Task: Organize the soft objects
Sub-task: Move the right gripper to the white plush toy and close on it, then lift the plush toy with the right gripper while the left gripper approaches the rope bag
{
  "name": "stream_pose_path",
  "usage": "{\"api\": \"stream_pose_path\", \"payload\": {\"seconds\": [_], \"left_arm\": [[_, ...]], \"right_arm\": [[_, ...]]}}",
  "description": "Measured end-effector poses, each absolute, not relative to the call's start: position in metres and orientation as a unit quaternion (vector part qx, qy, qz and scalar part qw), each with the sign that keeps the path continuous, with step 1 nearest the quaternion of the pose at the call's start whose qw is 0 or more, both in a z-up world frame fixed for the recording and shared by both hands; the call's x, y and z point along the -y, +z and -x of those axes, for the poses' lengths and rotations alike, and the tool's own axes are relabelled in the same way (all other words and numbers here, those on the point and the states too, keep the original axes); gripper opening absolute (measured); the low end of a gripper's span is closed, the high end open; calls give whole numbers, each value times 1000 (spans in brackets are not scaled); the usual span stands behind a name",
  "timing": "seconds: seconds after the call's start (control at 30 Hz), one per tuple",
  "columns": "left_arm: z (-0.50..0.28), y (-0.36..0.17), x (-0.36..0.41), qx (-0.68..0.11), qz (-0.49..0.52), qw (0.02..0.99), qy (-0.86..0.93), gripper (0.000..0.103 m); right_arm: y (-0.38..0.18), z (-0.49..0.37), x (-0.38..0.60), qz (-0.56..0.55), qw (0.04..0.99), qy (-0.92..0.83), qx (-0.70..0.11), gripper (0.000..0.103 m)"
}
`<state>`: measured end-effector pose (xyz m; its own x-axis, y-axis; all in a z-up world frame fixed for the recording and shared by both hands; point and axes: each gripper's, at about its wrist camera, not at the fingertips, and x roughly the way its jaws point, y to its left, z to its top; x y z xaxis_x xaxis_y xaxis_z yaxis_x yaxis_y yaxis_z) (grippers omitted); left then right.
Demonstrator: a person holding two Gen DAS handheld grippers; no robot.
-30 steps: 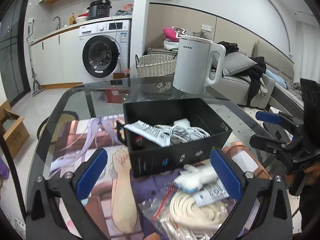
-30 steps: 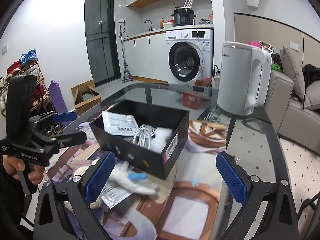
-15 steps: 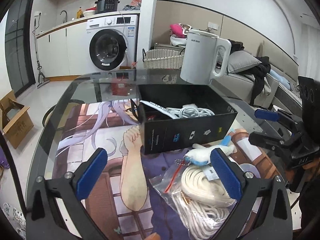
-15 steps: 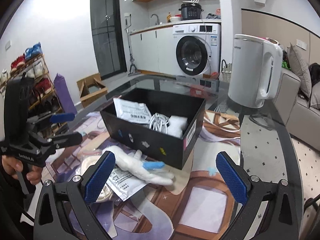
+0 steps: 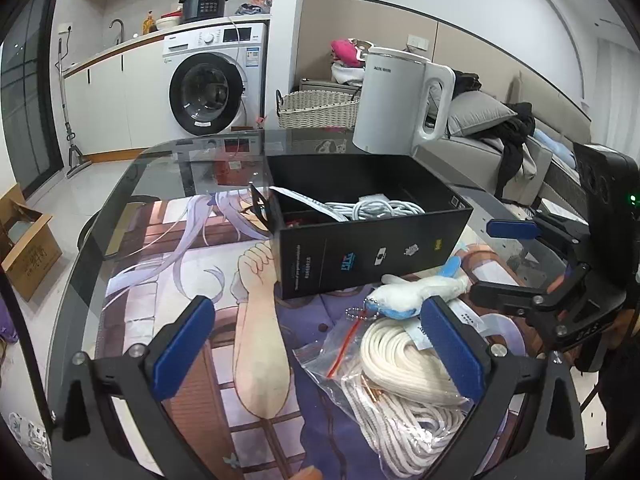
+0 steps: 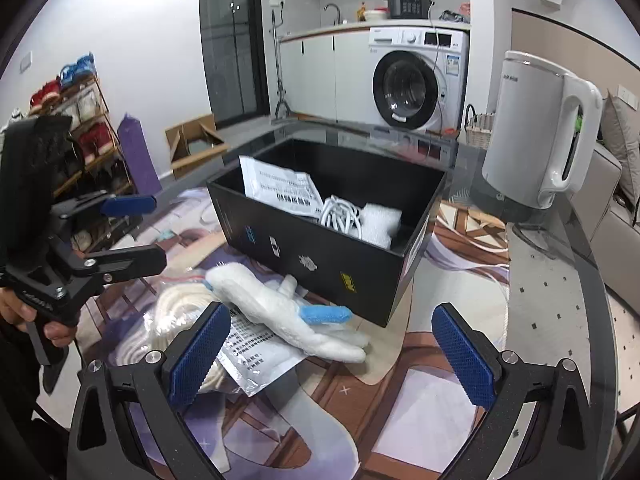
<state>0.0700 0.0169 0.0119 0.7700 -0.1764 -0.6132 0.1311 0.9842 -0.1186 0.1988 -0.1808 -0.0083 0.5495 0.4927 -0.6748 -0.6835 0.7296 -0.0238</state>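
Two grippers hang over a glass table (image 5: pixel 120 200) covered by a printed anime mat (image 5: pixel 192 264). On the mat stands an open black box (image 5: pixel 372 248), its long side turned toward both cameras. Behind it, at the table's far edge, a white electric kettle (image 5: pixel 400 100) stands upright. Inside the box lie a printed foil pouch (image 6: pixel 280 188) leaning on the left wall, a coil of white cable (image 6: pixel 340 212) beside it, and a piece of white foam (image 6: pixel 380 220) just right of the cable.

In front of the box, on the mat, a clear zip bag of cream rope (image 5: pixel 400 364) lies flat, with a second foil pouch (image 6: pixel 256 352) resting partly on it. A white plush toy with blue fins (image 6: pixel 280 304) lies across that pouch, touching the foot of the box; a small bead chain (image 5: pixel 356 312) trails from its end.

The left gripper (image 5: pixel 316 352) is spread wide and empty above the mat, its right pad (image 5: pixel 452 352) over the rope bag. The right gripper (image 6: pixel 328 356) is likewise wide open and holds nothing, with the plush toy just ahead of its left pad (image 6: pixel 198 356).
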Motion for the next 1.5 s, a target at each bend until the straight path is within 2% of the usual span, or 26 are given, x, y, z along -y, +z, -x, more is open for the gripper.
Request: {"api": "stream_pose_path", "payload": {"seconds": [0.47,0.6,0.67,0.73,0.87,1.03,1.23,1.5], "left_arm": [[-72,6,-20,-338,40,937,-85,103],[-71,7,-20,-337,40,937,-86,103],[-71,7,-20,-338,40,936,-86,103],[-71,7,-21,-338,39,936,-85,103],[-71,7,-21,-339,40,936,-85,103],[-71,7,-22,-340,39,936,-84,103],[-71,7,-22,-339,39,936,-85,103],[-71,10,-23,-338,40,936,-86,103]], "right_arm": [[-19,-199,149,199,841,363,-348,101],[-25,-205,142,193,821,390,-370,84],[-28,-209,141,178,812,404,-383,80],[-30,-214,140,167,805,414,-391,72],[-34,-220,141,156,792,430,-405,67],[-36,-219,146,134,779,456,-409,42],[-32,-210,151,135,788,455,-392,32],[-9,-188,184,101,814,448,-356,32]]}}
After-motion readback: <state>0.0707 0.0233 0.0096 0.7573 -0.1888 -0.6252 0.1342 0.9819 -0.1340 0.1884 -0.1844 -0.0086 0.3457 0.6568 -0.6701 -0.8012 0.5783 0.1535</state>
